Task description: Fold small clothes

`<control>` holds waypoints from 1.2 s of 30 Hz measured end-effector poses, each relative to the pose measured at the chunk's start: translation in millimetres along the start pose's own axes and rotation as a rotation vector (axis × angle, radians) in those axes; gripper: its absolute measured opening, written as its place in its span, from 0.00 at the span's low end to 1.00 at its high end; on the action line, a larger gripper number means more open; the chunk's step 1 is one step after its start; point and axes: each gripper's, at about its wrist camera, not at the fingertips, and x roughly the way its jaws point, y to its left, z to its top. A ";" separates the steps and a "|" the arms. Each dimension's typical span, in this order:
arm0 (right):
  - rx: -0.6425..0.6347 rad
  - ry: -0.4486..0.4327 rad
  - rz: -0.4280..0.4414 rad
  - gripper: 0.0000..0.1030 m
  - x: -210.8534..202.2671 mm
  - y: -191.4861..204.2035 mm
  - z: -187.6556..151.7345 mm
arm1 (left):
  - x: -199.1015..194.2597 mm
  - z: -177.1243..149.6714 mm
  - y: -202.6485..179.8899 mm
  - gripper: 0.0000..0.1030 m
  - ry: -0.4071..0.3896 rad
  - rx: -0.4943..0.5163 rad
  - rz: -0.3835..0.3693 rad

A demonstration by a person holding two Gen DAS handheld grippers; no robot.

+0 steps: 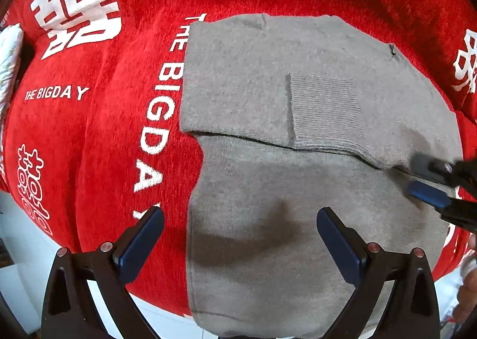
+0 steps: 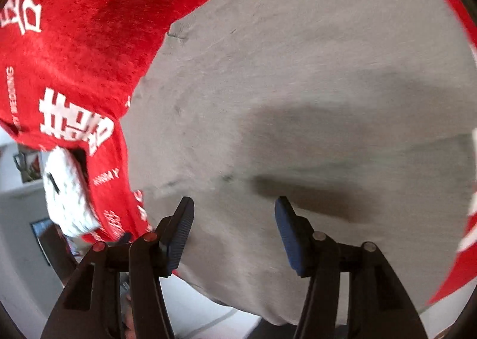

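Across both wrist views I see one red plush cloth (image 1: 98, 136) covering the surface, printed in white with large Chinese characters and the words "THE BIGDAY". What lies under it is hidden, so I cannot tell if it is a worktop or a bed. Past its near edge the room shows as pale floor or wall, and in my right wrist view a dark picture frame (image 2: 40, 227) sits low at the left. One white patterned fabric bundle (image 2: 67, 198) lies at the edge of the red cloth.

One grey knit garment (image 1: 262, 213) lies flat on the red cloth, the only piece of clothing I can count. Its far part is folded over the near part, and one ribbed cuff (image 1: 325, 112) rests on top of that fold.

I count two grippers. My left gripper (image 1: 240, 219) hovers over the near half of the garment with its two blue-padded fingers spread wide and nothing between them. My right gripper (image 1: 429, 180) comes in from the right at the end of the fold line; in its own view its jaws stand apart, released, above plain grey fabric.
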 end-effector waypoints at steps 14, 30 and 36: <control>-0.079 0.002 -0.092 0.66 -60.2 -61.2 -15.0 | -4.8 -1.5 -31.0 0.99 0.024 0.028 0.017; -0.133 0.164 -0.034 0.66 -56.2 -130.9 -68.0 | 8.0 -67.7 -30.4 0.99 0.142 0.004 0.004; -0.139 0.246 -0.044 0.66 -33.8 -148.1 -113.8 | 19.3 -103.0 -12.5 0.99 0.205 0.002 -0.009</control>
